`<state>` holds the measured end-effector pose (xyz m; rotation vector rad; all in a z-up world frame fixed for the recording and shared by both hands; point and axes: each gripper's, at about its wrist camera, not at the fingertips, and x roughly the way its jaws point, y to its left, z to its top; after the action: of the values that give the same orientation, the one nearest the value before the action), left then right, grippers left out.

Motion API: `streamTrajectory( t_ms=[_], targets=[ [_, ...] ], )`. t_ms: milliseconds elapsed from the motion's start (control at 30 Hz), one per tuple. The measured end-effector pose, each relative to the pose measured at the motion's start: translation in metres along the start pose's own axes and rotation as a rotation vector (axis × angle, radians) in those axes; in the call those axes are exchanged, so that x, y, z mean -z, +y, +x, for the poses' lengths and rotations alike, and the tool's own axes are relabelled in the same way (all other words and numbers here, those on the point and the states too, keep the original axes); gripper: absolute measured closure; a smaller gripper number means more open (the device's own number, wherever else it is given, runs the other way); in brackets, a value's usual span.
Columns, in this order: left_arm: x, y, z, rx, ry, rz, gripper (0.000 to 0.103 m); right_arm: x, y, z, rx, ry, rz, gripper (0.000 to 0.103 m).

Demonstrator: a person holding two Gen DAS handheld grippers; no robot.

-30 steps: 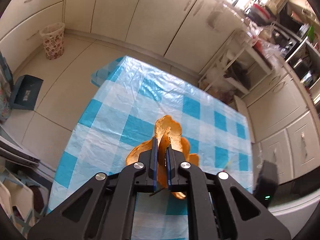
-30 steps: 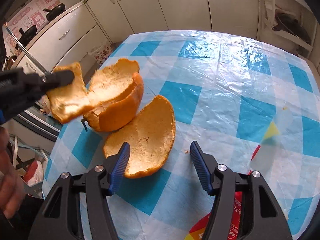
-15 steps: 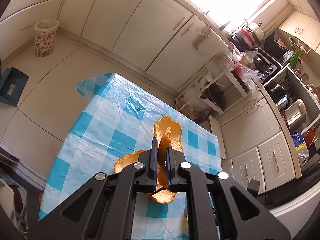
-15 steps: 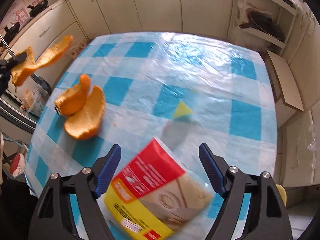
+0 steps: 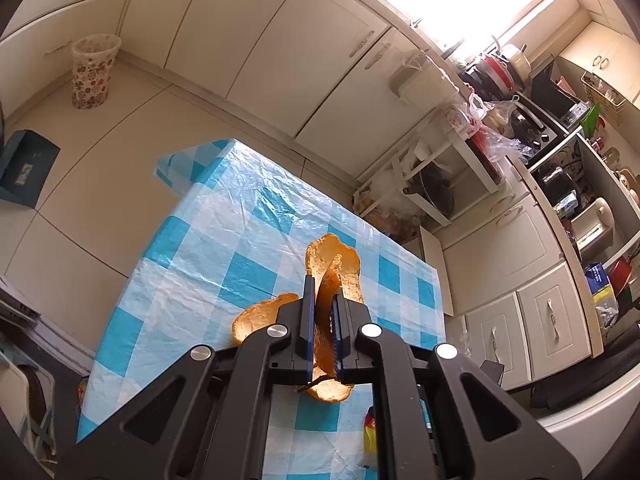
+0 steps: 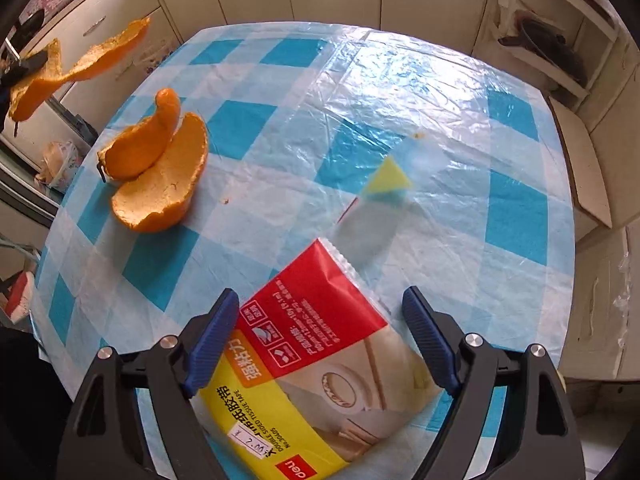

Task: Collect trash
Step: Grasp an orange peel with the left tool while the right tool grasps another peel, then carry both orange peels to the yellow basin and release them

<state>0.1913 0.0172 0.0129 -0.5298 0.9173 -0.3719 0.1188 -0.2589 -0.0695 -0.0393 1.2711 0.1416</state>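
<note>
My left gripper (image 5: 322, 292) is shut on a strip of orange peel (image 5: 334, 268) and holds it high above the checked table (image 5: 224, 240). The held peel also shows in the right wrist view (image 6: 80, 64), at the far left in the air. Two more orange peel pieces (image 6: 160, 168) lie on the table's left side; they also show in the left wrist view (image 5: 260, 314). My right gripper (image 6: 320, 320) is open, its fingers (image 6: 212, 340) on either side of a red and yellow tape wrapper (image 6: 312, 360) lying on the table. A small yellow triangular scrap (image 6: 386, 182) lies mid-table.
A floral waste bin (image 5: 94, 70) stands on the floor by the far cabinets. A blue dustpan (image 5: 26, 168) lies on the floor at left. A white shelf rack (image 5: 432, 184) with pans stands beyond the table. Cabinets line the walls.
My left gripper has lifted the peel higher above the table. My right gripper has pulled back from the peels and now straddles the tape wrapper.
</note>
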Motion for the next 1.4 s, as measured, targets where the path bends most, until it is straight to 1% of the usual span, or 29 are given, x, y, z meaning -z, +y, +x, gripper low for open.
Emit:
streamTrajectory(
  t_ms=[67,133,167,233,267,333,367,400,433,467,500,533,567,600,633,667,767,833,933,1100,1233,1400],
  targets=[
    [0.0,0.0,-0.001,0.003,-0.001,0.0,0.096,-0.005,-0.001,-0.005,-0.006,-0.034,0.026,0.022],
    [0.0,0.0,-0.002,0.005,-0.003,0.002,0.096,-0.013,-0.008,-0.017,-0.027,-0.1,0.08,0.022],
    [0.0,0.0,-0.002,0.006,-0.002,0.003,0.096,-0.017,-0.011,-0.023,-0.06,-0.135,0.11,0.022],
    [0.001,0.0,-0.002,0.007,0.001,0.0,0.096,-0.024,-0.013,-0.031,-0.166,-0.194,0.171,0.022],
    [0.001,0.001,-0.002,0.008,0.004,-0.002,0.096,-0.029,-0.011,-0.029,-0.22,-0.201,0.194,0.022],
    [0.001,-0.001,0.0,0.01,0.009,-0.001,0.096,-0.036,-0.003,-0.017,-0.317,-0.17,0.224,0.022],
    [0.002,-0.002,0.0,0.011,0.009,0.002,0.096,-0.037,0.003,-0.008,-0.351,-0.141,0.239,0.029],
    [0.002,-0.002,0.0,0.011,0.009,0.006,0.096,-0.039,0.009,0.003,-0.37,-0.105,0.254,0.034],
    [0.002,-0.003,0.0,0.011,0.01,0.009,0.096,-0.039,0.014,0.013,-0.387,-0.083,0.266,0.043],
    [0.002,-0.003,0.001,0.011,0.01,0.012,0.096,-0.039,0.018,0.018,-0.398,-0.078,0.278,0.046],
    [0.003,-0.003,0.001,0.011,0.011,0.014,0.096,-0.041,0.021,0.018,-0.391,-0.103,0.28,0.047],
    [0.003,-0.003,0.001,0.01,0.012,0.015,0.096,-0.044,0.023,0.02,-0.402,-0.098,0.284,0.054],
    [0.002,-0.003,0.002,0.009,0.013,0.016,0.096,-0.045,0.025,0.021,-0.422,-0.1,0.29,0.067],
    [0.002,-0.003,0.003,0.008,0.015,0.018,0.096,-0.047,0.028,0.023,-0.427,-0.096,0.285,0.074],
    [0.002,-0.003,0.003,0.006,0.015,0.02,0.096,-0.047,0.031,0.024,-0.424,-0.091,0.268,0.088],
    [0.002,-0.004,0.003,0.005,0.016,0.023,0.096,-0.046,0.033,0.021,-0.418,-0.095,0.251,0.09],
    [0.002,-0.006,0.003,0.003,0.015,0.034,0.096,-0.043,0.027,0.004,-0.375,-0.136,0.211,0.092],
    [0.003,-0.009,0.003,0.004,0.014,0.045,0.096,-0.04,0.015,-0.013,-0.341,-0.172,0.207,0.092],
    [0.006,-0.015,0.004,0.006,0.015,0.063,0.096,-0.031,-0.01,-0.035,-0.294,-0.223,0.216,0.093],
    [0.016,-0.03,0.01,0.023,0.034,0.106,0.096,-0.004,-0.06,-0.075,-0.236,-0.294,0.269,0.093],
    [0.032,-0.054,0.021,0.066,0.077,0.152,0.096,0.028,-0.103,-0.096,-0.148,-0.308,0.304,0.093],
    [0.067,-0.104,0.042,0.127,0.147,0.239,0.096,0.074,-0.155,-0.106,-0.037,-0.277,0.364,0.093]
  ],
)
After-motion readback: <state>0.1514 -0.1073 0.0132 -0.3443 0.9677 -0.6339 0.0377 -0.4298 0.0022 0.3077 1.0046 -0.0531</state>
